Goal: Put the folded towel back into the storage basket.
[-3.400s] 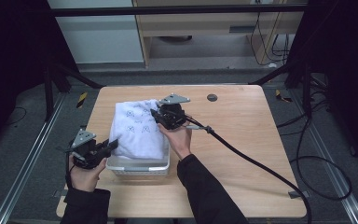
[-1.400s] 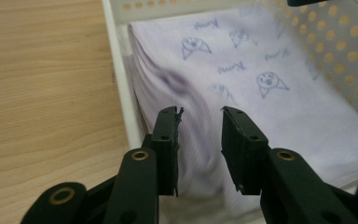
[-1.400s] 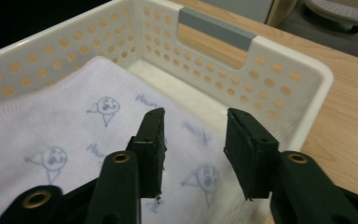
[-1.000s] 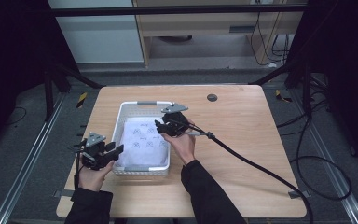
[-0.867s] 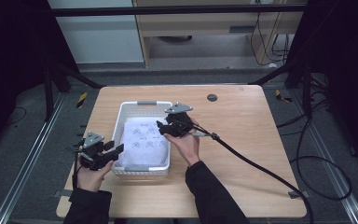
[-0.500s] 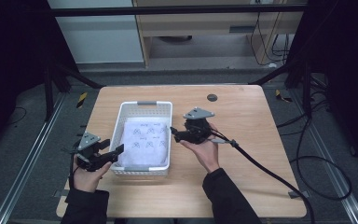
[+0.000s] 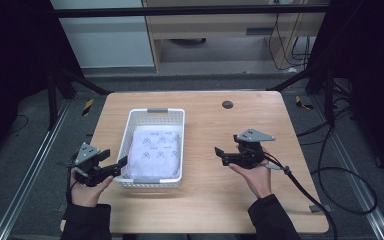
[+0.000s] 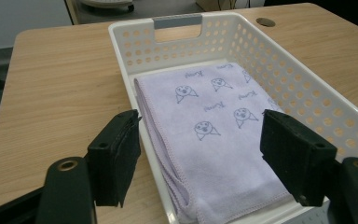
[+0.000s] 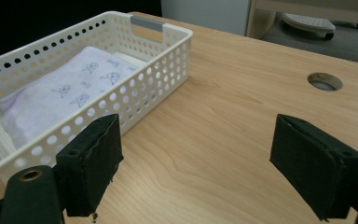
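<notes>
A white perforated basket [image 7: 130, 135] stands on the left half of the wooden table. A folded lilac towel [image 7: 157, 150] with small printed faces lies flat inside it. My left gripper [image 7: 121, 164] hovers at the basket's near left corner, open; its jaws have just been opening and grip nothing. In the left gripper view, the towel [image 8: 214, 126] and basket rim [image 8: 121, 51] lie just beyond the left gripper [image 8: 200, 126]. My right gripper [image 7: 220, 152] is open over bare wood right of the basket; its jaws have just been opening, with nothing between them. The right gripper view has the basket [image 9: 168, 51] to the left of the right gripper [image 9: 200, 130].
A round cable hole [image 7: 227, 104] sits near the table's [image 7: 280, 130] far edge. The right gripper's black cable [image 7: 300, 185] trails off the table's near right corner. Dark frame rails and a low shelf stand behind the table.
The towel went down from above the basket to lie inside it. My right gripper has moved right, away from the basket, and both grippers' jaws have opened wide.
</notes>
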A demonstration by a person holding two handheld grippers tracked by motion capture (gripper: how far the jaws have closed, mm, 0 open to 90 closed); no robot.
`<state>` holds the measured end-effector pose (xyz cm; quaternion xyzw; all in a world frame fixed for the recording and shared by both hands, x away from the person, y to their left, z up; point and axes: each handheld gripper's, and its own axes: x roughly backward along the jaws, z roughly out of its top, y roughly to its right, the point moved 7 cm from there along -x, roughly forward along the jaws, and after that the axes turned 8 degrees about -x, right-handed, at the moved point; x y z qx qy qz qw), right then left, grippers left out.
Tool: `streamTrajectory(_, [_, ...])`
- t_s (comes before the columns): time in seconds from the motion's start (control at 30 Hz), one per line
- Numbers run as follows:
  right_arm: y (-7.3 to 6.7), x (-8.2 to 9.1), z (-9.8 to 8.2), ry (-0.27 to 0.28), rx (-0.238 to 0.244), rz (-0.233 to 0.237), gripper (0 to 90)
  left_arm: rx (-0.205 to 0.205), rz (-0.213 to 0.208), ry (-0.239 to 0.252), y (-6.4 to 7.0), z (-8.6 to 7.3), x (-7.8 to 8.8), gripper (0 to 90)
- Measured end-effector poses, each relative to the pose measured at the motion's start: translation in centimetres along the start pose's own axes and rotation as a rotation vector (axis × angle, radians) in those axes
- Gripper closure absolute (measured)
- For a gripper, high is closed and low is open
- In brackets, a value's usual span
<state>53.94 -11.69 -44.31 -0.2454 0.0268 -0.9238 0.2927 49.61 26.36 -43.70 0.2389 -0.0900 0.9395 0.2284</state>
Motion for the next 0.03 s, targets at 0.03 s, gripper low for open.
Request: streamTrajectory(0.03, [0.35,0.39,-0.33,0.001,-0.006,-0.002,16.6,-0.003,0.002,-0.001,-0.11,-0.09,0.06,27.4])
